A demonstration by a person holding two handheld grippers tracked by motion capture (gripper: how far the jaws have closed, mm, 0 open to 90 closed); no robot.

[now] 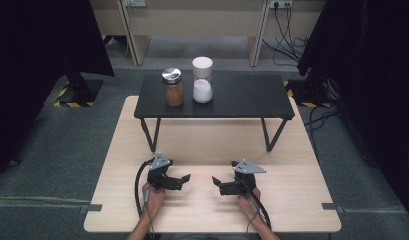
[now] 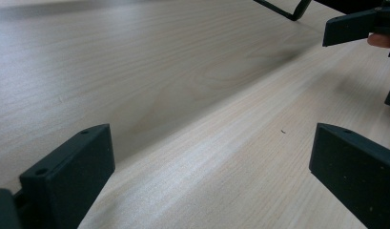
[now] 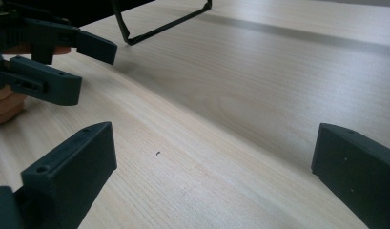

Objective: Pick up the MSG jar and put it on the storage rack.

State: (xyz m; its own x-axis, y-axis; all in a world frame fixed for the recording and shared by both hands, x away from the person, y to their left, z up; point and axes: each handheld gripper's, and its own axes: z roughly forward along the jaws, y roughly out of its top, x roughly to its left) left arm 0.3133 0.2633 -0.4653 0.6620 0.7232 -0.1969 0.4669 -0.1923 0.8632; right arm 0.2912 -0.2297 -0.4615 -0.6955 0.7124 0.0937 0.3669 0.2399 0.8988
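In the high view we rest both hands on the near part of the pale table (image 1: pixel 212 200), the left tongs (image 1: pixel 184 179) and the right tongs (image 1: pixel 217 182) pointing inward at each other with a small gap between their tips, both spread open and holding nothing. Well ahead of them, up on a low black shelf (image 1: pixel 242 97) that stands on the table, sit a brown spice jar (image 1: pixel 173 87) with a metal cap and, just beside it, a white salt jar (image 1: pixel 202 80); both lie ahead of the left tongs and ahead and across from the right. We judge the risk to be the reach itself: the jars stand close together and raised, so a wide-open jaw coming in for one could knock the other over or push it off the shelf edge. In the left gripper view our left tongs (image 2: pixel 209 164) stand wide apart over bare wood, tilted low to the table, with the right tongs (image 2: pixel 359 26) just ahead at the upper right. In the right gripper view our right tongs (image 3: pixel 211 167) gape the same way, close above the wood, facing the left tongs (image 3: pixel 64 62) and the fingers behind them.
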